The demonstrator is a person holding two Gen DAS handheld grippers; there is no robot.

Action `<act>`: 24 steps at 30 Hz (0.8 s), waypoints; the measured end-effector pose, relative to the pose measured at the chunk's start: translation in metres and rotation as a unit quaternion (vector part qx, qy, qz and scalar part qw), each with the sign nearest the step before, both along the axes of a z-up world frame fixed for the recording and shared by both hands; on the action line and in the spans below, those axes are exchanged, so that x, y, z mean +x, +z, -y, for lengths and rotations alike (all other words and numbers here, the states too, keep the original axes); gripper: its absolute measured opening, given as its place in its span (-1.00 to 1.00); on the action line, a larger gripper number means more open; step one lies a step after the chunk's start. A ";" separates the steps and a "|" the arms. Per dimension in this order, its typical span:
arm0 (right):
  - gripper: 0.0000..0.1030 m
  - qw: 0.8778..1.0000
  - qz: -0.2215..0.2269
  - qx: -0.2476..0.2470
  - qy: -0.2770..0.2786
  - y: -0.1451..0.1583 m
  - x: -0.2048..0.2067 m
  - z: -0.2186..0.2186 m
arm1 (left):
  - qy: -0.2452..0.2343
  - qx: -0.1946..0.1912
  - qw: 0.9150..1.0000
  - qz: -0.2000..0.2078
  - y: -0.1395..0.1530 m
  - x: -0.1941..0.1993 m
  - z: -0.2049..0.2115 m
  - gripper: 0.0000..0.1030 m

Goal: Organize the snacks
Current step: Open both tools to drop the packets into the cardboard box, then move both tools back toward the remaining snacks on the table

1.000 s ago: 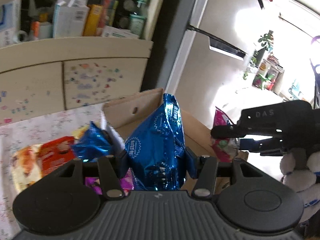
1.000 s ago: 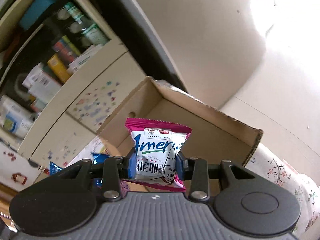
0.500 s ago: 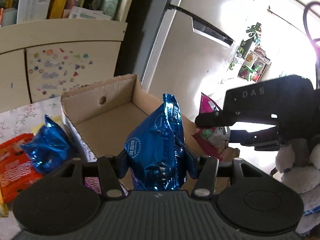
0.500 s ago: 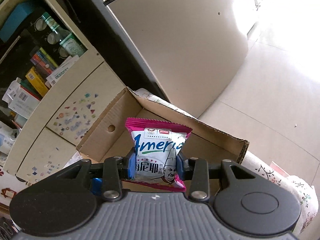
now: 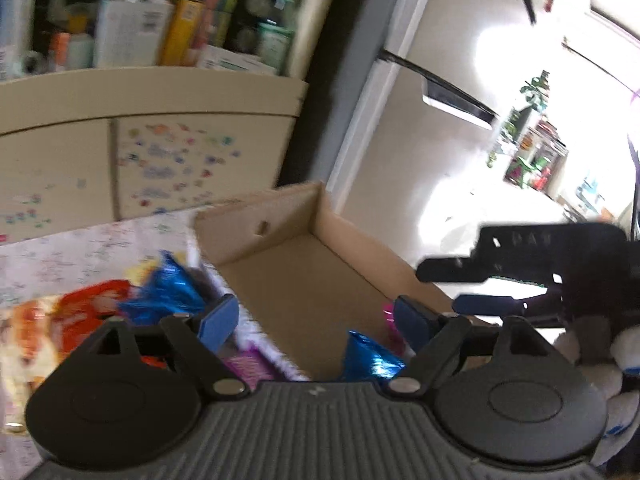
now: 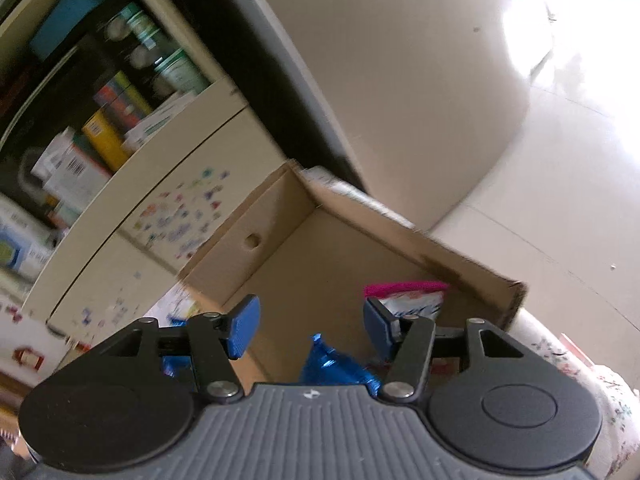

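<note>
An open cardboard box stands on the flowered tablecloth. My left gripper hangs over its near end, jaws opening, nothing between the pads. A shiny blue snack bag lies in the box just below. My right gripper is also over the box, jaws opening; the pink-and-white snack packet rests against the right pad, no longer pinched. In the left wrist view the right gripper shows at the right, the packet's pink edge by my right pad.
More snacks lie left of the box: another blue bag and a red-orange packet. A cream cabinet with stickers and crowded shelves stands behind. A fridge and tiled floor are at the right.
Both grippers have gone from shut to open. The blue bag dropped out of the left one into the box; the pink-and-white packet slipped from the right one's grip.
</note>
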State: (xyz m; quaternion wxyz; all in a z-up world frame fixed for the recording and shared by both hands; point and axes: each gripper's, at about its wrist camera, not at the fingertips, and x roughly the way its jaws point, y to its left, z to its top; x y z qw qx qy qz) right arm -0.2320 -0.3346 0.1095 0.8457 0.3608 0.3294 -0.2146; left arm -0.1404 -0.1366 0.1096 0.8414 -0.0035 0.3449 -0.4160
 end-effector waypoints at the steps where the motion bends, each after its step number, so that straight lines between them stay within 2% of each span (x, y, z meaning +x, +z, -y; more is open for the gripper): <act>1: 0.25 1.000 0.002 0.000 0.008 0.000 0.002 -0.003 | 0.008 -0.002 1.000 0.000 0.002 0.003 -0.008 0.68; 8: 0.25 0.996 0.020 0.002 0.082 0.003 0.017 -0.030 | 0.072 0.004 0.997 -0.004 0.006 0.017 -0.060 0.72; 14: 0.25 0.987 0.025 0.026 0.156 -0.002 0.033 -0.058 | 0.110 0.043 0.993 -0.012 -0.010 0.022 -0.082 0.73; 18: 0.25 0.982 0.013 0.049 0.183 -0.012 0.045 -0.073 | 0.134 0.065 0.989 -0.024 -0.021 0.026 -0.096 0.73; 24: 0.25 0.980 -0.008 0.039 0.194 -0.023 0.063 -0.091 | 0.158 0.080 0.984 -0.035 -0.028 0.030 -0.114 0.73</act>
